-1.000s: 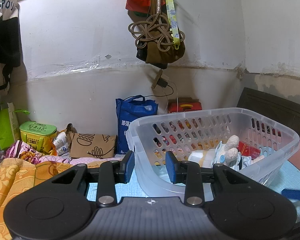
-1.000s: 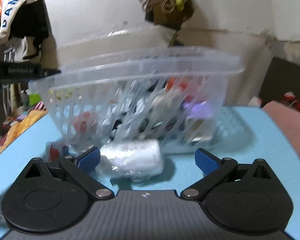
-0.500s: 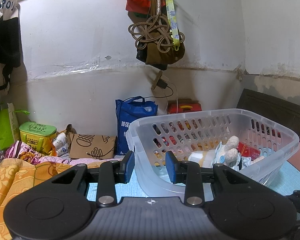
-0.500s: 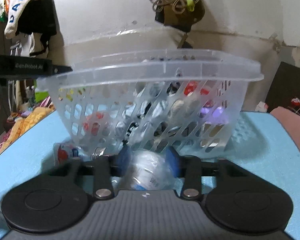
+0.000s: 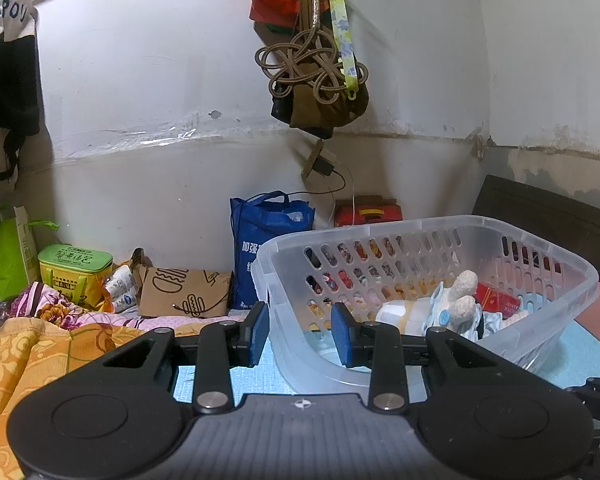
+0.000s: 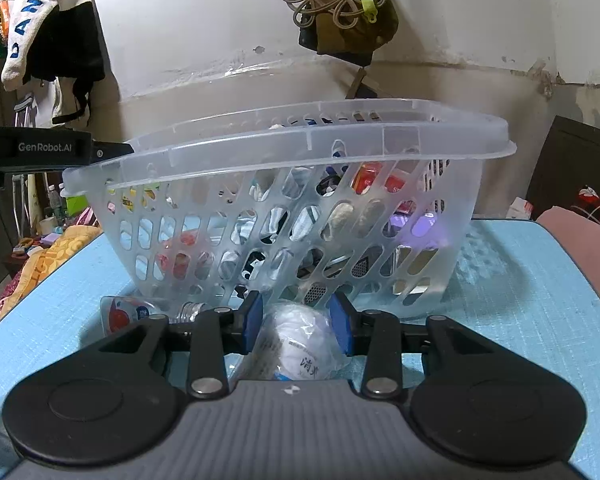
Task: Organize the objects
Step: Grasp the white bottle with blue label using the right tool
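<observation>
A blue tote bag [image 5: 270,248] stands beside a green box [image 5: 75,270] by the wall.

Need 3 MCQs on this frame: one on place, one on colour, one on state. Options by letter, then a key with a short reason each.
1. Where is the white wrapped bundle?
A. inside the basket
B. on the blue mat in front of the basket
C. hanging on the wall

2. What colour is the bag standing against the wall behind the basket?
A. blue
B. red
C. black

3. What is the right gripper doing?
A. standing wide open over nothing
B. shut on the basket rim
C. shut on the white wrapped bundle

Key:
1 B: the bundle lies on the mat, just outside the basket wall.
2 A: the left wrist view shows a blue bag with handles beside the basket.
3 C: both blue pads press the bundle's sides.
</observation>
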Action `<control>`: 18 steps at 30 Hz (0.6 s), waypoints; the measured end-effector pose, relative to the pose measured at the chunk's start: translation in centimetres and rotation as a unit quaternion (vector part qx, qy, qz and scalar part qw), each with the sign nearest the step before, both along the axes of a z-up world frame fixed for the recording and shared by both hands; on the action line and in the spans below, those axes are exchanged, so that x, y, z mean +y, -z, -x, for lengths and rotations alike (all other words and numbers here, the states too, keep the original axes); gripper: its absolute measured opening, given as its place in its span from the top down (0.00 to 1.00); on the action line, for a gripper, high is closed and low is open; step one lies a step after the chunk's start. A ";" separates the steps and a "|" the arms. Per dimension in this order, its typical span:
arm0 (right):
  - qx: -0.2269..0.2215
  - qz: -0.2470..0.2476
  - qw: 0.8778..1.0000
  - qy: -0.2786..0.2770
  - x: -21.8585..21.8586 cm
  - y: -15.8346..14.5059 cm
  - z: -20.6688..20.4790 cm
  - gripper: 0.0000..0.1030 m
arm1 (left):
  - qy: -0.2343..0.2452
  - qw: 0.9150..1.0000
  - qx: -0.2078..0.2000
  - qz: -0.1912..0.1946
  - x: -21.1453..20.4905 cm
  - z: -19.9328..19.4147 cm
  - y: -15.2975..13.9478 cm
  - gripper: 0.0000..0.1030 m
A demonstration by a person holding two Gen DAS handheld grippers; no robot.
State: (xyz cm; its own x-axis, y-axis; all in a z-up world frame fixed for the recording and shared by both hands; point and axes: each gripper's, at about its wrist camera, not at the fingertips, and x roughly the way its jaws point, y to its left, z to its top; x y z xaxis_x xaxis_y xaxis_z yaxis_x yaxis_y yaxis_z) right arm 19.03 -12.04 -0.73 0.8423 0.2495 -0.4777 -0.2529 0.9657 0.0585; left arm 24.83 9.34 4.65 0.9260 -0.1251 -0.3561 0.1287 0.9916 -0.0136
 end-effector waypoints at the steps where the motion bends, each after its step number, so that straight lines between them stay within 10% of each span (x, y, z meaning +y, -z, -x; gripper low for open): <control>1: 0.001 0.000 1.000 -0.001 0.0 0.0 0.0 0.60 | -0.001 1.000 0.000 0.000 0.0 0.0 0.0 0.63; 10: 0.017 0.026 0.999 -0.020 0.6 0.3 0.5 0.52 | -0.002 1.000 -0.001 0.003 0.1 -0.2 -0.1 0.63; 14: 0.059 0.022 0.998 -0.028 0.2 0.8 0.0 0.29 | -0.002 1.000 -0.001 0.003 0.0 -0.1 0.0 0.63; 16: 0.065 0.019 0.997 -0.037 0.0 1.1 0.3 0.31 | -0.002 1.000 -0.001 0.003 0.0 -0.2 0.0 0.63; 18: 0.057 0.025 0.998 -0.028 -0.1 1.0 0.9 0.54 | -0.003 1.000 -0.003 0.004 0.0 -0.1 0.0 0.63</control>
State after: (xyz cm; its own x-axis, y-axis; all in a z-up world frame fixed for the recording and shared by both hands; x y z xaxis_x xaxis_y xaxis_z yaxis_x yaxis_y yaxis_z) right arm 18.08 -12.11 -1.73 0.7675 0.2692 -0.5818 -0.3018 0.9524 0.0426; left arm 24.94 9.33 4.65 0.9289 -0.1234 -0.3492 0.1238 0.9921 -0.0211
